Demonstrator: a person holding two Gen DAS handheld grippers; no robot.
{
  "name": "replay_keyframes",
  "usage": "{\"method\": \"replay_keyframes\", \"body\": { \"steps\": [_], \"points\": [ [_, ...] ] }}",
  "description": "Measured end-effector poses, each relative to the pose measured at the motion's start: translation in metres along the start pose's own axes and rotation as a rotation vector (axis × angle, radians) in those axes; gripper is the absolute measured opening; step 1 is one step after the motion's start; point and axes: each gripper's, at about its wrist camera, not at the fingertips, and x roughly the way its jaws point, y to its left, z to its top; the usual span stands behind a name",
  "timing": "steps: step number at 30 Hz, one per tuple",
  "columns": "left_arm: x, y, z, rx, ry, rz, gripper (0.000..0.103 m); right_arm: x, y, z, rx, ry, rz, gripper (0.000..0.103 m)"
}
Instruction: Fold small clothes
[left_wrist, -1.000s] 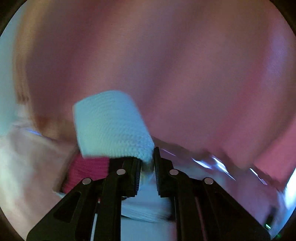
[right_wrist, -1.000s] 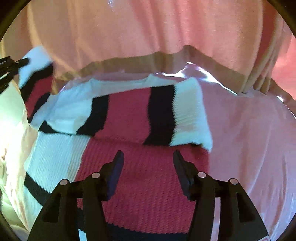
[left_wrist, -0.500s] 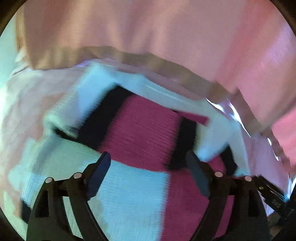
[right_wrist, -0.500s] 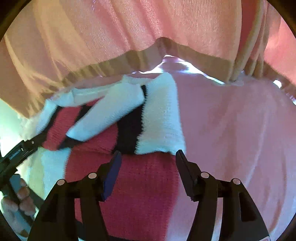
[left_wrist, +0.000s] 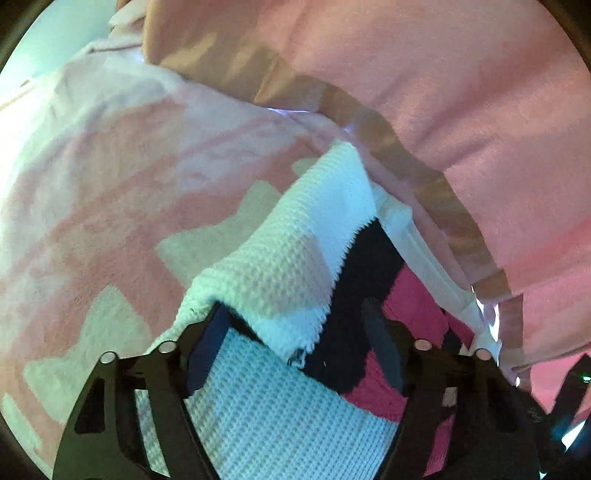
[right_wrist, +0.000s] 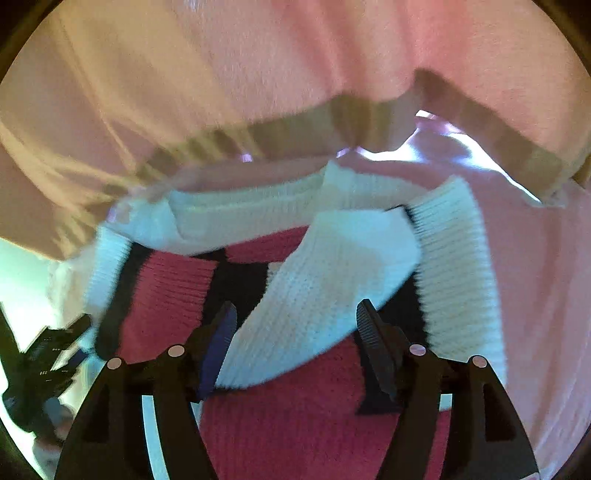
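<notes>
Here, waffle-knit striped sweater (right_wrist: 314, 295) lies folded on fuzzy pink blanket (left_wrist: 129, 166).

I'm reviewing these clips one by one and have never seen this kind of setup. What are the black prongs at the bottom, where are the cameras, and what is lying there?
There is no robot here. A person holds a two-finger gripper in each hand, and each gripper carries a wide-angle camera looking forward along its fingers. The black prongs are those fingers. One picture comes from the left gripper, the other from the right gripper.

Both stand open and grip nothing, just above a small knitted sweater in red, white and black. Its sleeves are folded in over the body. It lies on a pink blanket. Behind hangs a pink curtain.
</notes>
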Motion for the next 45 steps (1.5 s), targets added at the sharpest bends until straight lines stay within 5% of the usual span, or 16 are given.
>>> {"method": "replay_keyframes", "body": {
  "steps": [2, 4, 10, 12, 14, 17, 19, 22, 26, 28, 30, 35, 40, 45],
  "points": [
    [0.003, 0.008, 0.005, -0.025, 0.000, 0.014, 0.060, 0.018, 0.005, 0.003, 0.000, 0.015, -0.086, 0.064],
    [0.006, 0.012, 0.008, -0.033, 0.000, 0.021, 0.056, 0.024, 0.005, 0.004, -0.011, 0.004, -0.119, 0.008],
    [0.003, 0.015, 0.011, -0.024, 0.007, 0.026, 0.054, -0.071, -0.048, -0.011, 0.106, -0.198, 0.196, 0.008],
    [0.003, 0.014, 0.009, -0.013, 0.003, 0.039, 0.054, -0.071, -0.078, -0.031, 0.111, -0.167, 0.174, 0.018],
    [0.001, 0.010, 0.005, 0.007, -0.008, 0.059, 0.055, -0.046, -0.101, -0.050, 0.076, -0.068, 0.060, 0.026],
    [0.000, 0.004, 0.000, 0.028, -0.021, 0.079, 0.058, -0.033, -0.128, -0.065, 0.184, -0.037, 0.142, 0.026],
    [-0.003, 0.005, -0.002, 0.013, -0.026, 0.071, 0.060, -0.037, -0.129, -0.057, 0.204, -0.050, 0.191, 0.043],
    [-0.006, 0.009, -0.001, -0.019, -0.043, 0.054, 0.060, -0.038, -0.124, -0.046, 0.178, -0.113, 0.132, 0.067],
    [-0.004, 0.013, 0.001, -0.030, -0.064, 0.084, 0.041, -0.008, -0.121, -0.043, 0.163, -0.055, 0.131, 0.059],
    [-0.003, 0.016, 0.002, -0.033, -0.076, 0.089, 0.030, -0.002, -0.108, -0.040, 0.100, -0.074, 0.082, 0.013],
    [-0.007, 0.018, 0.006, -0.042, -0.092, 0.088, 0.017, -0.014, -0.101, -0.032, 0.085, -0.115, 0.119, 0.012],
    [-0.025, 0.018, 0.016, -0.029, -0.161, 0.093, 0.014, -0.089, -0.079, -0.010, -0.030, -0.338, 0.208, 0.008],
    [-0.005, 0.029, 0.006, -0.033, -0.132, 0.157, 0.015, 0.001, -0.117, -0.025, 0.050, -0.090, 0.102, 0.008],
    [-0.005, 0.017, 0.005, 0.022, -0.132, 0.190, 0.017, -0.009, -0.126, -0.029, 0.038, -0.104, 0.070, 0.020]
  ]
}}
